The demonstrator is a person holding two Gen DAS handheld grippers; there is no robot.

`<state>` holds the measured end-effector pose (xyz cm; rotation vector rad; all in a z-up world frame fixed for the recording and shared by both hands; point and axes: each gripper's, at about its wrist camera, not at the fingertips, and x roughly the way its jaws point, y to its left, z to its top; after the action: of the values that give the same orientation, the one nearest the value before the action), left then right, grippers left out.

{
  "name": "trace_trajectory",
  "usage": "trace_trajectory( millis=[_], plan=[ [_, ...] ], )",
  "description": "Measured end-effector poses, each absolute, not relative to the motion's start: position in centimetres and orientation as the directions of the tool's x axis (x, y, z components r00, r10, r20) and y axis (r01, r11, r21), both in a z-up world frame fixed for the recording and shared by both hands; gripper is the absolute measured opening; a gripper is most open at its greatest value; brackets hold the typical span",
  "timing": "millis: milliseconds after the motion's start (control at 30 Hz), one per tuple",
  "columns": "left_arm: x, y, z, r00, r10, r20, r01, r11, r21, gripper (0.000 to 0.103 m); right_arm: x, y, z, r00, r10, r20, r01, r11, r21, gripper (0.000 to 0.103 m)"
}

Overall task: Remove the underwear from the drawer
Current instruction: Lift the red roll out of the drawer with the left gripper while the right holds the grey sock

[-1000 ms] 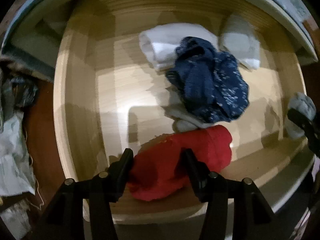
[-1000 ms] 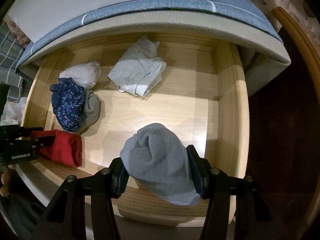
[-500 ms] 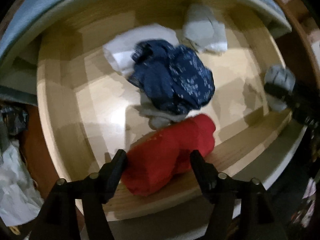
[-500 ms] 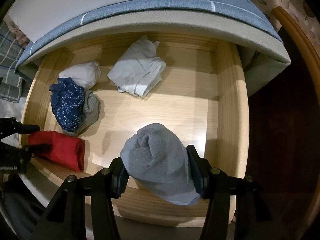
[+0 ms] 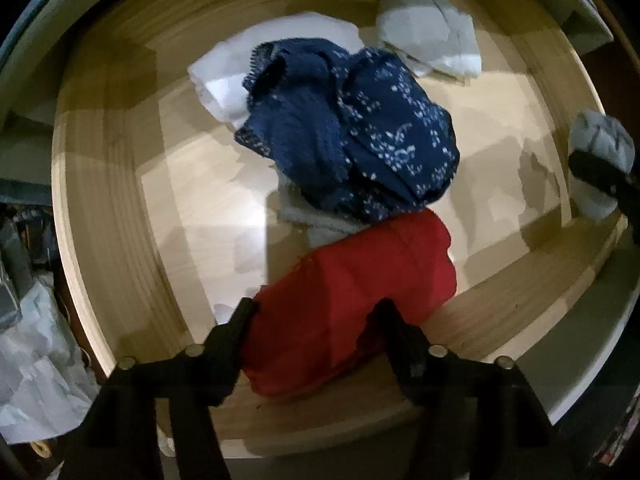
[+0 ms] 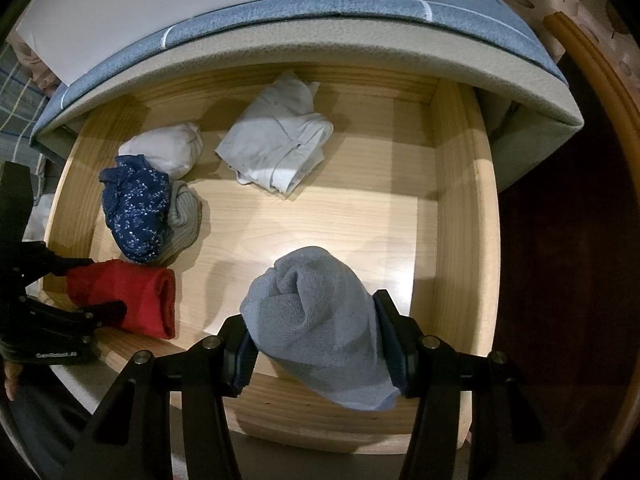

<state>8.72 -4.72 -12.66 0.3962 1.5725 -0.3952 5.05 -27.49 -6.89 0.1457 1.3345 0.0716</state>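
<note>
Nearest up, the left gripper (image 5: 316, 312) has its jaws clenched on a soft red roll (image 5: 352, 300) at the front-left corner of the pale wooden drawer (image 6: 464, 208). The right gripper (image 6: 316, 336) is clamped on a fuzzy grey-blue roll (image 6: 320, 320) near the front rail. Just behind the red one sits a crumpled navy piece with white specks (image 5: 352, 132), draped over a ribbed grey bundle (image 6: 184, 216). Further back are 2 white folded pieces (image 6: 280, 148), then a white shoe box (image 6: 200, 0) on the blue-covered bed above.

Black hand-held gripper (image 6: 318, 338) fingers with blue pads (image 6: 244, 364), silver screws, white lettering.
</note>
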Motion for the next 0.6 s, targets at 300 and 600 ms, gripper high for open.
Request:
trace_trajectory(
  millis=[300,600],
  plan=[
    [8.0,-2.3,-10.9,0.034,-0.034,-0.999,0.434,0.901,-0.016,0.027,4.9,-27.4,-6.9,0.240,0.136,-0.961,0.030,0.989,0.147,0.050],
    [7.3,-1.4,-8.5,0.071,-0.094,-0.993,0.423,0.904,-0.055,0.024,4.9,-27.3,-6.9,0.241,0.135,-0.961,0.029,0.989,0.146,0.050]
  ],
)
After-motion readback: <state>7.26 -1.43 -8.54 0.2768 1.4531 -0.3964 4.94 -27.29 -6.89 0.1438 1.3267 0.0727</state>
